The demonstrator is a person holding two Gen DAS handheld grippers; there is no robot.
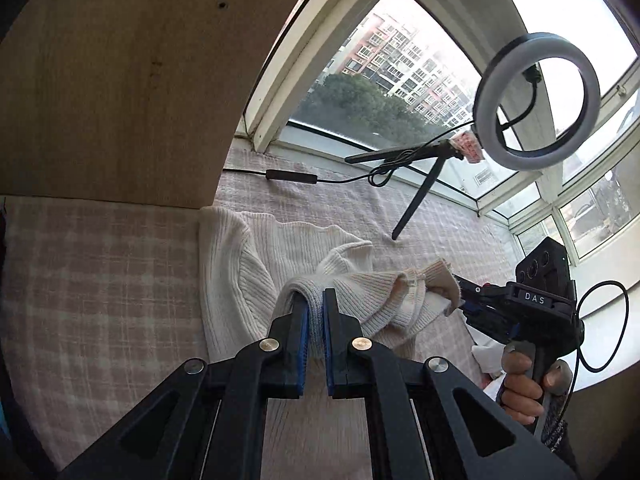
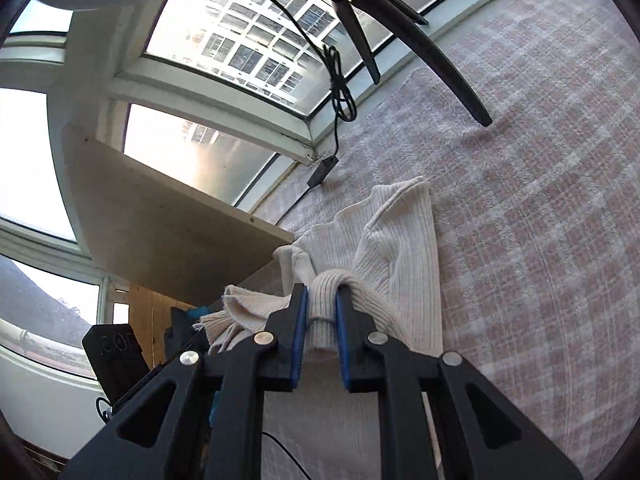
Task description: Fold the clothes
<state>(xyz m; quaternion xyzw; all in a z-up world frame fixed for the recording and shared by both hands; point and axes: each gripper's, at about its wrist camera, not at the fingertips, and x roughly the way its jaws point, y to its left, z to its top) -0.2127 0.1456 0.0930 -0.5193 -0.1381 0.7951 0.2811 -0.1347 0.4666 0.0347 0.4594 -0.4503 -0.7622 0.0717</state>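
Grip: my left gripper (image 1: 316, 312) and right gripper (image 2: 322, 308) each pinch the cream ribbed knit sweater (image 1: 256, 264) | Place: lifted edge nearer me than the black tripod (image 1: 416, 196) | Advice: I keep both pinches level, lay the edge squarely.

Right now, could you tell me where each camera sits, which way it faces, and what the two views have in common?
Left wrist: on the left gripper, looking along its fingers at the cream sweater they pinch; the right gripper and the hand holding it show at right.
Right wrist: on the right gripper, facing the same sweater, also pinched.
Shared: sweater, checked cloth, ring-light tripod, window.
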